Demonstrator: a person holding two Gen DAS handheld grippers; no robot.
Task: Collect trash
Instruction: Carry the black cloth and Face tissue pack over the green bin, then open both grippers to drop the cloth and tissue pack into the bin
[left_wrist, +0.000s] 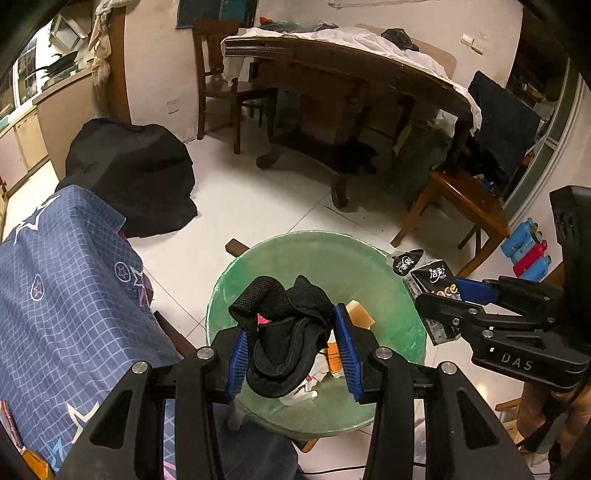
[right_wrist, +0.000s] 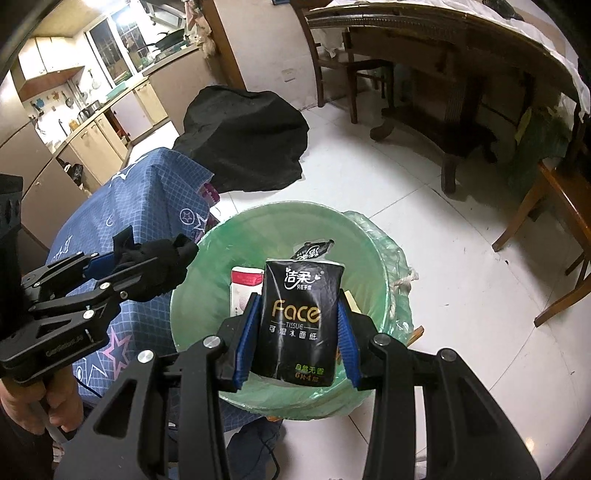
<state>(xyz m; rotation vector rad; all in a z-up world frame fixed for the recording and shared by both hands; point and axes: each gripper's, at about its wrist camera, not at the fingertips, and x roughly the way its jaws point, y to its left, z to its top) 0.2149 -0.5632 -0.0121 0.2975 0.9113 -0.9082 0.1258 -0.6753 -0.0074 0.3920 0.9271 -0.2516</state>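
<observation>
A trash bin lined with a green bag (left_wrist: 399, 295) (right_wrist: 373, 258) stands on the white floor below both grippers. My left gripper (left_wrist: 291, 332) is shut on a crumpled black mesh cloth (left_wrist: 284, 332) and holds it over the bin; it also shows in the right wrist view (right_wrist: 155, 266). My right gripper (right_wrist: 301, 325) is shut on a black "Face" tissue pack (right_wrist: 299, 321) above the bin; the pack also shows in the left wrist view (left_wrist: 432, 280). Inside the bin lie a white and red packet (right_wrist: 245, 284), orange pieces (left_wrist: 360, 314) and paper scraps.
A blue star-patterned cloth (left_wrist: 62, 295) covers something left of the bin. A black cover (left_wrist: 133, 173) lies beyond it. A dark wooden table (left_wrist: 351, 85) with chairs (left_wrist: 458, 206) stands behind. Blue and red bottles (left_wrist: 528, 247) lie at the right.
</observation>
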